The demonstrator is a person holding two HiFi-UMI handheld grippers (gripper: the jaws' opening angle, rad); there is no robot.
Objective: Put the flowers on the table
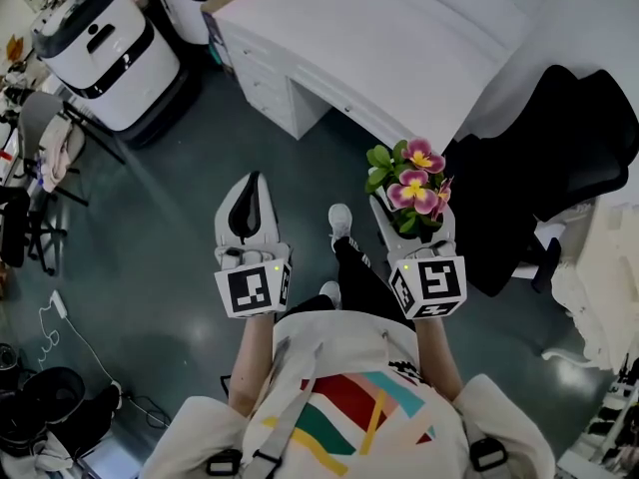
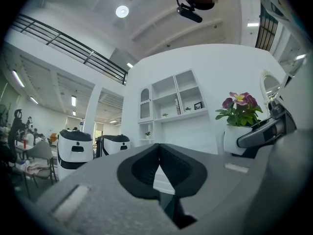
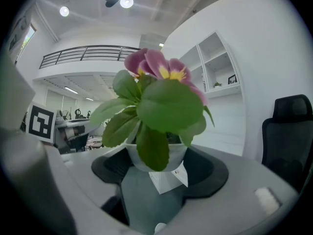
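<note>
- While the flowers (image 1: pixel 411 183) are being carried and not yet set down, the head view shows them in the right gripper (image 1: pixel 414 226), above the floor and just short of the table's (image 1: pixel 399 48) near corner. The left gripper (image 1: pixel 256 183) hangs farther from the table.
- In the left gripper view, its jaws are closed together with nothing between them. The plant shows off to one side.
- In the right gripper view, the jaws stand wide, clamped on both sides of a small white pot (image 3: pixel 156 155) that sits upright between them.
- The blooms are pink-purple with yellow centres. Broad green leaves droop over the pot's rim and hide part of it.
- The next move probably calls for carrying the pot over the table's edge and keeping it level. It then needs lowering until its base rests on the top, and only then should the jaws release.
</note>
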